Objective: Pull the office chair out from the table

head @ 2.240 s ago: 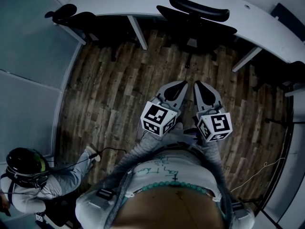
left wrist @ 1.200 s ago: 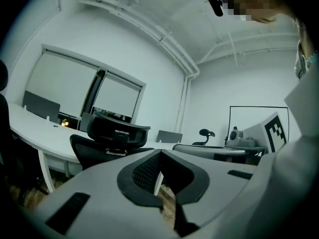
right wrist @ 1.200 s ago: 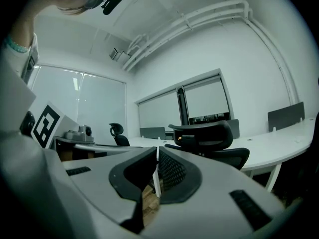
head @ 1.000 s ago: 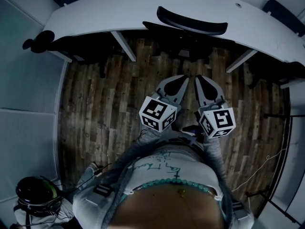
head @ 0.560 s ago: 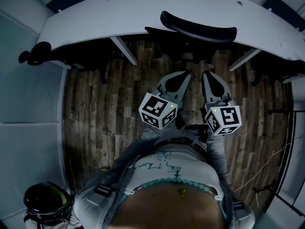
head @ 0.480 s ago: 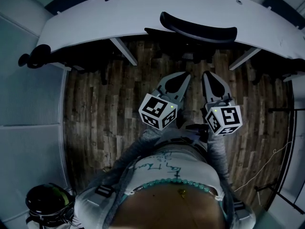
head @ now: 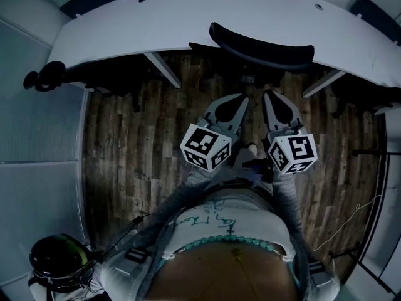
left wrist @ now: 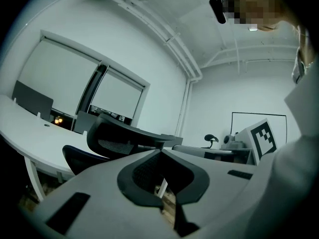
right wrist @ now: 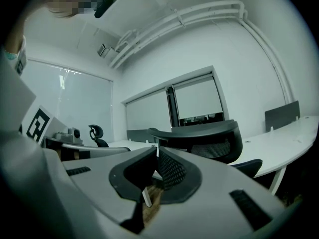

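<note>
Black-backed, the office chair [head: 262, 42] sits at upper centre, tucked under the white table [head: 188, 17]. The left gripper [head: 238, 100] and right gripper [head: 270, 99], jaws pressed together on nothing, have drawn nearer its backrest. The approach looks almost done, with no grasp yet.

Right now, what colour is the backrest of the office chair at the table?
Black, with a mesh panel; the backrest shows best in the right gripper view.

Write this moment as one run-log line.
phase: pre-grasp | left gripper: shut, empty | right gripper: shut, empty | office chair: pushed in at table, untouched
</note>
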The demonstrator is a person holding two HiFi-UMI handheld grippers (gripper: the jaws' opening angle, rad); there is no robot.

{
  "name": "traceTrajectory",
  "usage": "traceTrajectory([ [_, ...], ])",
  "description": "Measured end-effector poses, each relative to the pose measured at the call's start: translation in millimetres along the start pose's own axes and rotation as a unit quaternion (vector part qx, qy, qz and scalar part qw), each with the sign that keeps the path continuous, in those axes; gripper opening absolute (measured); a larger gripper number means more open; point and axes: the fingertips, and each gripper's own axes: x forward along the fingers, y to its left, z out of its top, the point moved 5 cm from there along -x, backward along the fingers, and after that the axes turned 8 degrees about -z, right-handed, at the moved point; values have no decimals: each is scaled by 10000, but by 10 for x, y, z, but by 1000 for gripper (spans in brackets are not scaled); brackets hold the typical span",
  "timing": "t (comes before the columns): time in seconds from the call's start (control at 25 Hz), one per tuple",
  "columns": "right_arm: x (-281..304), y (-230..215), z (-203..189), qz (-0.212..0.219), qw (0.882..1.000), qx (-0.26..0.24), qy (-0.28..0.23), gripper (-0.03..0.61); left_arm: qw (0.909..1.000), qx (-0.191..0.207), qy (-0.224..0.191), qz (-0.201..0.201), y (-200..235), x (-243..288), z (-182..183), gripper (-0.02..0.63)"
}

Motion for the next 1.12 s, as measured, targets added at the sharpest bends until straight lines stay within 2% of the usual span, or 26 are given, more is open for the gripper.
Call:
traceTrajectory([
  [0.32,358,-331,144,514,9984,-5,250,21,9994,-142,-9,323,173,503,161,11],
  [0.72,539,-553,72,1145,9925,56,426,23,9972,-228,-93,704,260,806,78,11],
  [0.96,695,-546,40,1329,9896,213,502,23,9964,-343,-154,762,441,802,88,12],
  [1.12,693,-519,43,1193,9916,152,481,23,9974,-284,-25,655,497,758,114,12],
])
